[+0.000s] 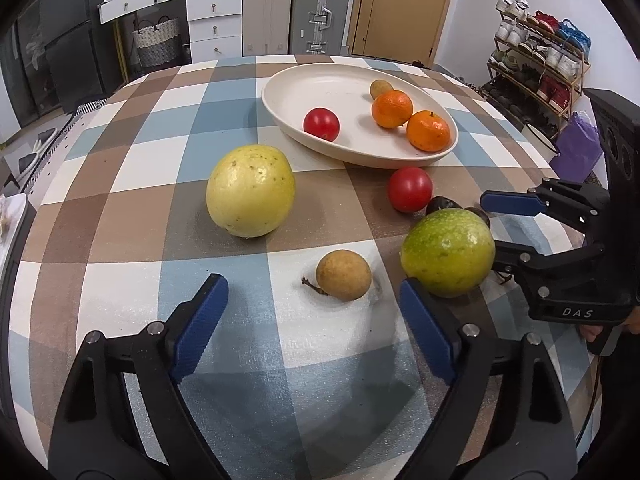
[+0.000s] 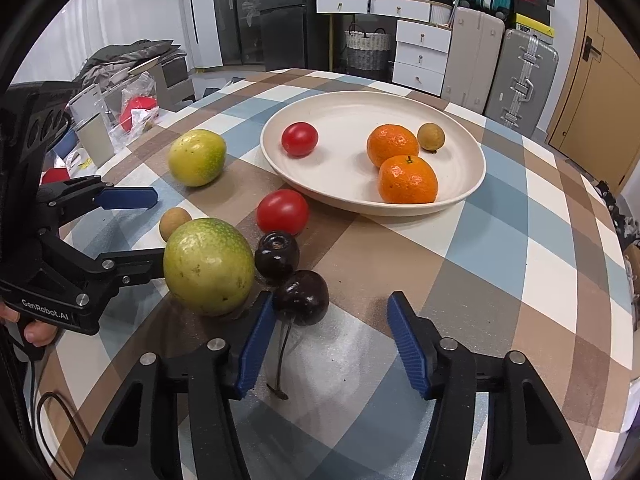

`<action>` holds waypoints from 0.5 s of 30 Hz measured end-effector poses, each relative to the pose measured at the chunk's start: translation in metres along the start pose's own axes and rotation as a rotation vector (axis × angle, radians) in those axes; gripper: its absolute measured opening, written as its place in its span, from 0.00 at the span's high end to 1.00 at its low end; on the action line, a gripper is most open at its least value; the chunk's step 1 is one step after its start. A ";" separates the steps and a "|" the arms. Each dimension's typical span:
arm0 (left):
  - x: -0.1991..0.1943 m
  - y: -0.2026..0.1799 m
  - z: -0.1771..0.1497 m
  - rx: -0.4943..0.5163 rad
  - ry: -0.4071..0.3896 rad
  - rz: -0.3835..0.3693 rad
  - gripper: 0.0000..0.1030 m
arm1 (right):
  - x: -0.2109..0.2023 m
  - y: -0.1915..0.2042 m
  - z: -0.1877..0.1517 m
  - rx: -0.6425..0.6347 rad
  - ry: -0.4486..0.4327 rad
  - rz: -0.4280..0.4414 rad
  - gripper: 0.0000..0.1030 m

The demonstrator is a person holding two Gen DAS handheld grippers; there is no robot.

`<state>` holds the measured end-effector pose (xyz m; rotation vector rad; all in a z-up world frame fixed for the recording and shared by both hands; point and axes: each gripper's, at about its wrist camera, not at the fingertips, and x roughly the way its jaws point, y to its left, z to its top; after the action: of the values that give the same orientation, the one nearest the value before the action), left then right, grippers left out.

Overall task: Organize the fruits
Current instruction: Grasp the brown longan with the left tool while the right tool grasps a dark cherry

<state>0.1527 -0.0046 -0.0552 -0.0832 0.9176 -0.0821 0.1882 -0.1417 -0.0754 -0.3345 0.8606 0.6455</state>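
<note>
Fruits lie on a round table with a brown, blue and white checked cloth (image 1: 120,216), around a shallow cream oval plate (image 2: 460,196). In the plate sit a small red tomato (image 2: 299,139), two orange mandarins (image 2: 407,179) touching each other, and a small tan longan (image 2: 431,136) beside the farther mandarin. Just outside the plate's near rim rests a second red tomato (image 2: 282,211). Nearer than that tomato are two dark cherries (image 2: 302,297) touching each other, a green-yellow passion fruit (image 2: 209,266) and another tan longan (image 1: 343,275). A larger pale yellow round fruit (image 1: 251,191) sits to the plate's left.

The left gripper (image 1: 314,330) stands open with the longan just ahead of its tips, gripping nothing. The right gripper (image 2: 331,346) is open too; the nearer cherry touches its left pad, its stem between the jaws.
</note>
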 end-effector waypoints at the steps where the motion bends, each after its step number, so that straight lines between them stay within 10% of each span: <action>1: 0.000 -0.001 0.000 0.003 -0.001 -0.004 0.20 | 0.000 0.001 0.000 -0.005 -0.003 -0.001 0.47; 15: -0.004 -0.003 0.000 0.017 -0.017 -0.077 0.50 | -0.005 0.007 0.001 -0.013 -0.020 0.041 0.74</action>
<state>0.1498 -0.0073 -0.0518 -0.1039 0.8964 -0.1606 0.1822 -0.1381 -0.0712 -0.3217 0.8463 0.6919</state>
